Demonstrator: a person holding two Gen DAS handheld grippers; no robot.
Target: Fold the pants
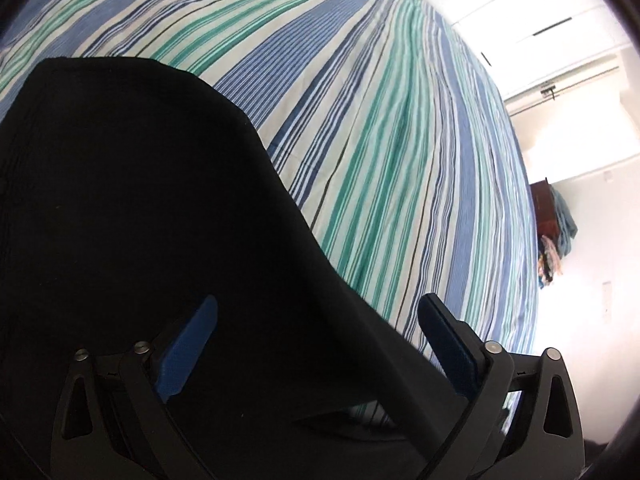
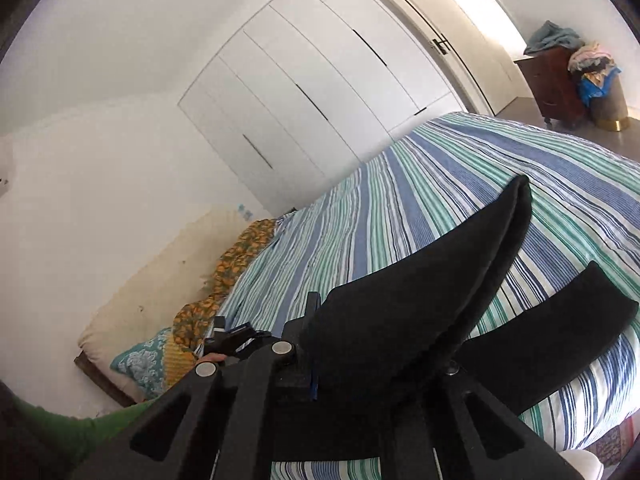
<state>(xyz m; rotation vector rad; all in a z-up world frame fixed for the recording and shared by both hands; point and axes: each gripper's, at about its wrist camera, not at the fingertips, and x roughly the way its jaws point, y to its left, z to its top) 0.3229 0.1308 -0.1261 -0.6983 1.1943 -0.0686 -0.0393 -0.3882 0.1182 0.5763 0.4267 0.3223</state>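
Black pants [image 1: 132, 208] lie spread on the striped bedspread [image 1: 360, 120]. My left gripper [image 1: 320, 324] hovers over their near edge. Its blue pads [image 1: 188, 352] stand wide apart and press on nothing, so it is open. In the right wrist view my right gripper [image 2: 316, 340] is shut on a fold of the pants [image 2: 420, 288], which rises from the jaws as a doubled flap. A second black leg [image 2: 560, 320] lies flat on the bedspread [image 2: 400, 208] to the right. The left gripper [image 2: 232, 336] and a hand [image 2: 212, 358] show at the left of that view.
White wardrobe doors [image 2: 304, 92] stand behind the bed. Pillows [image 2: 140, 360] and an orange flowered cloth [image 2: 236, 256] lie at the bed's left end. A dark wooden cabinet [image 2: 556, 80] and a basket heaped with clothes [image 2: 604, 96] stand far right. A green sleeve [image 2: 80, 424] is at the lower left.
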